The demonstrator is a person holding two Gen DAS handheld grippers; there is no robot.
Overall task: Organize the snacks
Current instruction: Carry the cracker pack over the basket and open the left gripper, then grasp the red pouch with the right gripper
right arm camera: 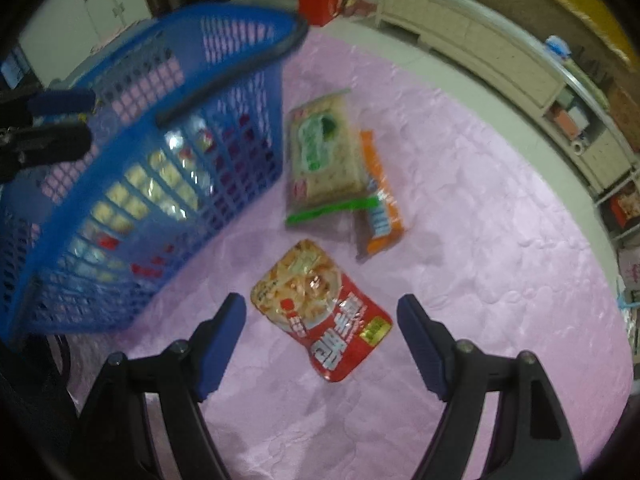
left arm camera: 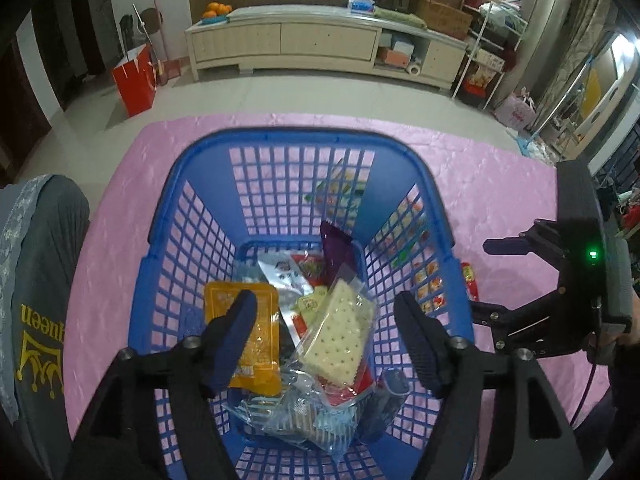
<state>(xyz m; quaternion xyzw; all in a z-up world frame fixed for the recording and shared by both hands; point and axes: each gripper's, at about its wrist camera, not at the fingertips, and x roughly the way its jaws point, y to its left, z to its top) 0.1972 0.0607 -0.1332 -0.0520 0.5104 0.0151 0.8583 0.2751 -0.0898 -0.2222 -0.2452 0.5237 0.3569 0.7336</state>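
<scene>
We note the right gripper (right arm camera: 320, 340), jaws spread and empty, with the red snack pouch (right arm camera: 322, 312) at 12 o'clock between them, its long axis running 11-to-5.

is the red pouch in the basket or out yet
Out. The red pouch lies flat on the pink cloth beside the basket, ahead of the open right claw.

Pink table (right arm camera: 480, 200): basket (right arm camera: 120, 184), snack packets (right arm camera: 324, 312).
</scene>
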